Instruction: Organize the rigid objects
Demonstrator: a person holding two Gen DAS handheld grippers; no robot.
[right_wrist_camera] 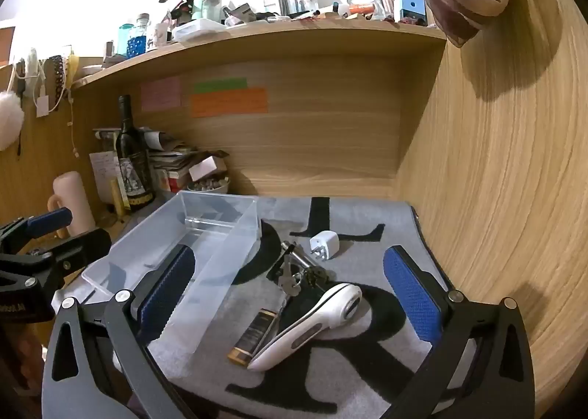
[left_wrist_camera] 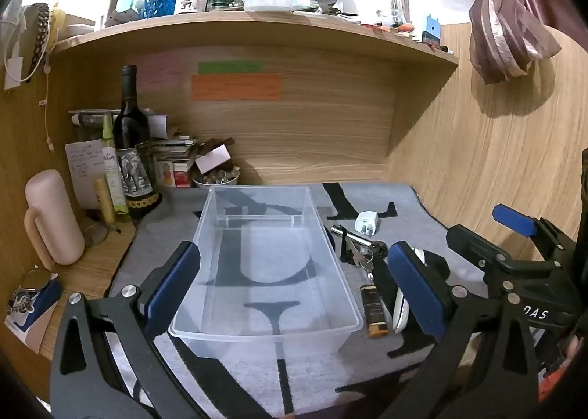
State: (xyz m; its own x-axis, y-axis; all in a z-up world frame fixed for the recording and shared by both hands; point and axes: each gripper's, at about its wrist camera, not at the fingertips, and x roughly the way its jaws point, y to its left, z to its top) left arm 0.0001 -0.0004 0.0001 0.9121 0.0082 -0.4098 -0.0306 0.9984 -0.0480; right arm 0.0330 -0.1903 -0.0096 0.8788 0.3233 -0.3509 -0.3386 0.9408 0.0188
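Beside the clear rectangular plastic bin (right_wrist_camera: 205,246), at its three o'clock, lie a white handheld device (right_wrist_camera: 312,323), a bunch of metal keys (right_wrist_camera: 294,277), a small brown-and-gold box (right_wrist_camera: 253,336) and a white plug adapter (right_wrist_camera: 325,244). The right gripper (right_wrist_camera: 290,294) hovers spread wide above them, empty; the left gripper (left_wrist_camera: 294,279) gapes over the bin. Best to descend squarely across the device's narrow handle before closing.

Wood-grain desk (left_wrist_camera: 92,272) in an alcove with wood back panel (left_wrist_camera: 312,125). Cluttered shelf (left_wrist_camera: 257,24) overhead. Grey lettered cloth (right_wrist_camera: 367,213) covers the desk. Tied curtain (left_wrist_camera: 507,26) hangs right.
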